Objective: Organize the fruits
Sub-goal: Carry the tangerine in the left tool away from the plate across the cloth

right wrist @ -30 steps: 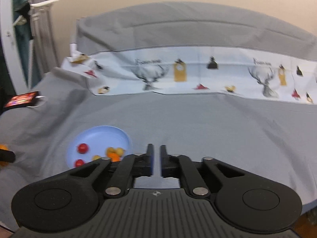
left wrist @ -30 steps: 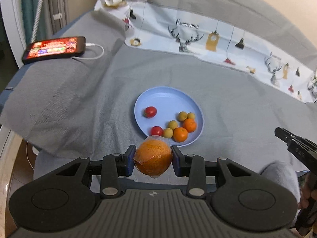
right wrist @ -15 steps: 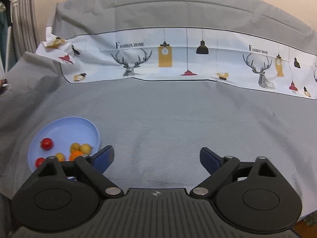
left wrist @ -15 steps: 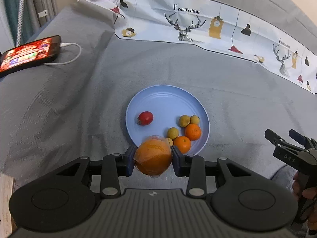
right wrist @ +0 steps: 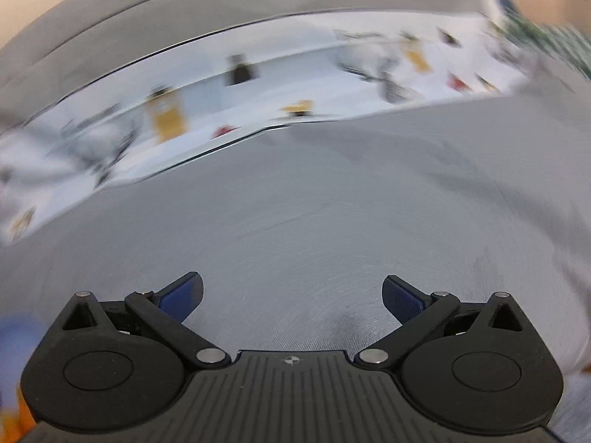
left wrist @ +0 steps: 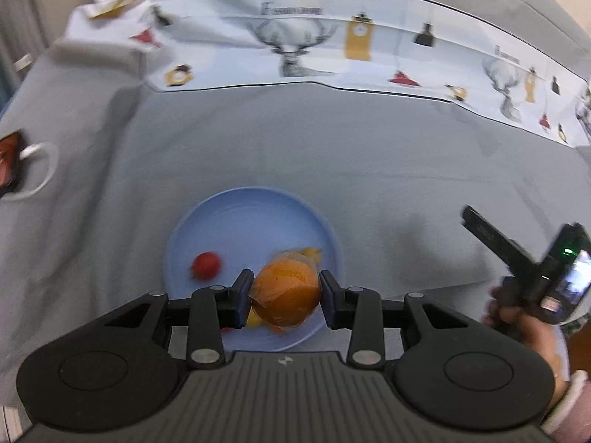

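Observation:
My left gripper is shut on a large plastic-wrapped orange and holds it over the near part of a light blue plate. A red tomato lies on the plate's left side. Small yellow and orange fruits are mostly hidden behind the orange; one shows at its top edge. My right gripper is open and empty above bare grey cloth. It also shows in the left wrist view, right of the plate. The plate's edge is a blur in the right wrist view.
The grey cloth covers the surface. A white printed cloth with deer and lamps runs along the back. A phone with a white cable lies at the far left. Both views are motion-blurred.
My left gripper has carried the orange forward over the plate. My right gripper went from shut to wide open and swung to the right, away from the plate.

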Motion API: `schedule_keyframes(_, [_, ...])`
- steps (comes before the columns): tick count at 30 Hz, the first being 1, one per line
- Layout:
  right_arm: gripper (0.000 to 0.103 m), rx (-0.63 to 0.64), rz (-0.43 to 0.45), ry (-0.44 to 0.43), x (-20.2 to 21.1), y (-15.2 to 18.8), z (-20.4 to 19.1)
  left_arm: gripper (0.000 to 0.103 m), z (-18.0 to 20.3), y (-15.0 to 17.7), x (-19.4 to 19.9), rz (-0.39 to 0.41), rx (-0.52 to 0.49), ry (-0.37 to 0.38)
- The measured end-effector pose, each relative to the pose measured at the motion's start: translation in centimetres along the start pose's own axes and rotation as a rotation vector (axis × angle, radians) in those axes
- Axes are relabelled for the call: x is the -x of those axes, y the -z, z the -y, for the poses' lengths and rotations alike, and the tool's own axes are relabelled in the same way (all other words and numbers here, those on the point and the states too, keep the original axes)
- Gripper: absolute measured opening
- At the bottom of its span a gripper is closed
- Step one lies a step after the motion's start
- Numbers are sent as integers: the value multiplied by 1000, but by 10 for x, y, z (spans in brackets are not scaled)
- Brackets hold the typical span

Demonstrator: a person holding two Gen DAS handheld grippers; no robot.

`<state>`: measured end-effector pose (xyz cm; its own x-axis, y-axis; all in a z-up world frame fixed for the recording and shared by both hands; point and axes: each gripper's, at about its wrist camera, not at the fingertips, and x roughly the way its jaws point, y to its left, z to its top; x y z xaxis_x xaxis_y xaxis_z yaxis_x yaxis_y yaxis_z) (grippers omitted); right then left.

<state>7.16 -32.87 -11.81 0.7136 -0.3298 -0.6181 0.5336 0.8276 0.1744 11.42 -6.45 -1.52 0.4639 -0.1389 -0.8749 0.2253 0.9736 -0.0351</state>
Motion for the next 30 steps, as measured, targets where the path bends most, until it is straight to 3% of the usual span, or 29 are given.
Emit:
schedule_keyframes(2, [102,-42,17,30,-9,0,4,42,20,-9,-3,-4,-19,4])
schedule_keyframes(7, [102,-10,42,78,-25,-5,17,42,73,-31,-4,-9,-47,21])
schedule_keyframes(16, [102,-163,75,232,-25,-24,68,42,160,-60,-19,-33,-77,22])
schedule_keyframes(25, [102,-199,36,347,-48,-33,94,42,218,-94,-57,-82,-76,-15])
schedule_keyframes(30, [102,-295,-10,372,-63,-37,115,42,249,-111,-72,-89,-113,-20])
